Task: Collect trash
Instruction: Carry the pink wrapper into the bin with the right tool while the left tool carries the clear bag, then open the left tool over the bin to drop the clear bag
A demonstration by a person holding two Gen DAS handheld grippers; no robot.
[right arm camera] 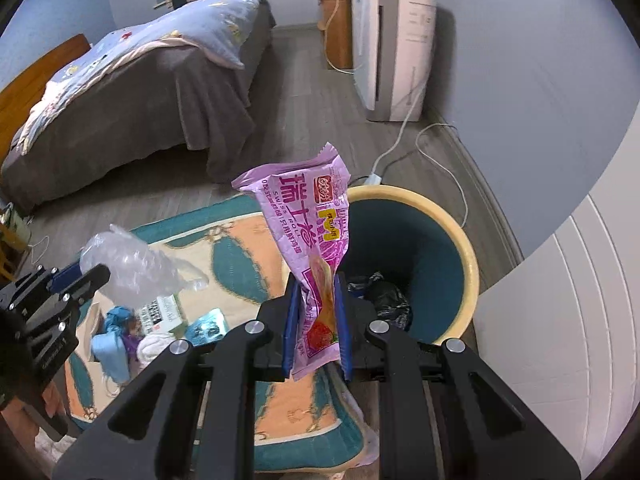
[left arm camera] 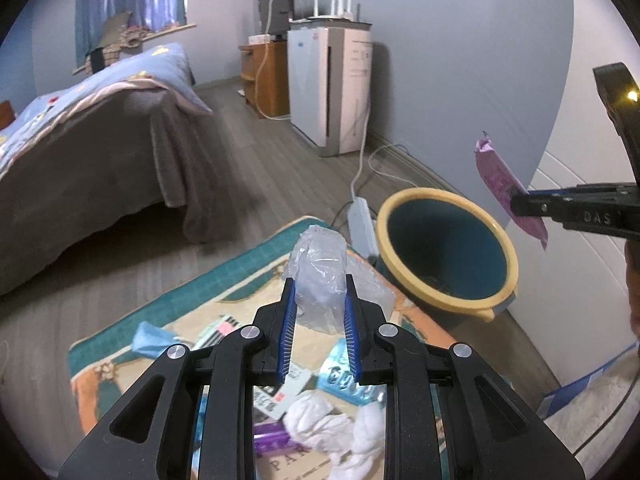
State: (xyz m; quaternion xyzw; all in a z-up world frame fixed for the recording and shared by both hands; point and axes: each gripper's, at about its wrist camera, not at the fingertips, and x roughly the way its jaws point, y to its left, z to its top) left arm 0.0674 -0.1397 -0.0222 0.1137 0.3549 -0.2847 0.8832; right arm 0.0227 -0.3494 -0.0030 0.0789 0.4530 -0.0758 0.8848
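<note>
Two hand-held claws worked over a patterned rug [right arm camera: 248, 248] on a wooden bedroom floor, each already carrying one piece of trash.

The right claw [right arm camera: 316, 292] was clamped on a pink wrapper [right arm camera: 308, 216]. The wrapper stood nearly upright between the blue pads, its long axis running up and away from the claw, the crimped top end leaning a little to the left. Just beyond and to the right of it lay the bin [right arm camera: 466, 256] — a round tub with a yellow rim and a dark teal inside, its mouth open toward the camera, some dark trash already at the bottom. In the right wrist view the wrapper overlapped the bin's left rim, so the right claw seemed the nearer of the two to the opening.

The left claw [left arm camera: 320, 300] was closed on a crumpled clear plastic bag [left arm camera: 320, 264], which bulged forward out of the pads. From this claw the bin [left arm camera: 508, 248] lay ahead and to the right, past the corner of the rug, with the other claw [left arm camera: 520, 204] and its wrapper [left arm camera: 496, 176] hanging above the bin's far right side.

More trash was left on the rug below the left claw — white tissue [left arm camera: 320, 424], a small printed box [left arm camera: 280, 396], a blue foil pack [left arm camera: 344, 376], a light blue scrap [left arm camera: 152, 340].

Judging from this, the wrapper needed only a short carry rightward over the rim before release; the bag had farther to go.
</note>
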